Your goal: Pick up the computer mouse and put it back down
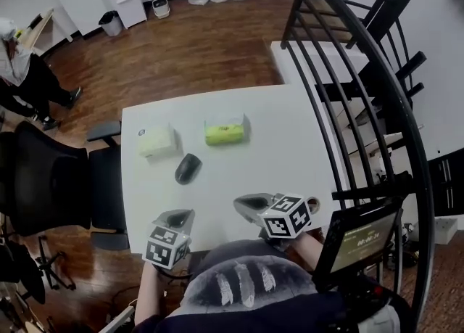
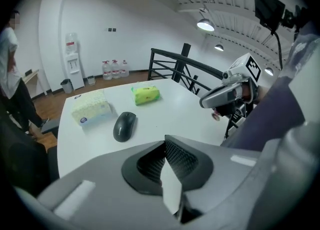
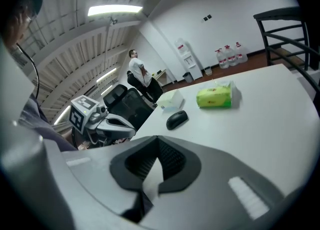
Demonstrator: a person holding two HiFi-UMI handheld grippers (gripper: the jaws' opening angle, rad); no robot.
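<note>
Black mouse (image 1: 188, 168) lies longways ahead, closer to the left gripper (image 1: 180, 217) than the right gripper (image 1: 248, 204), and both are squeezed closed on nothing.

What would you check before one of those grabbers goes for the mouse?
1. Computer mouse lies flat on the table, nothing on top: ok.
2. Space around it: tissue box and green pack stand apart from it: ok.
3. Left gripper jaws open for a grab: not ok, shut and empty.
4. Right gripper jaws open: not ok, shut and empty.
5. A gripper at the mouse: not ok, both are near the table's near edge, short of it.
</note>
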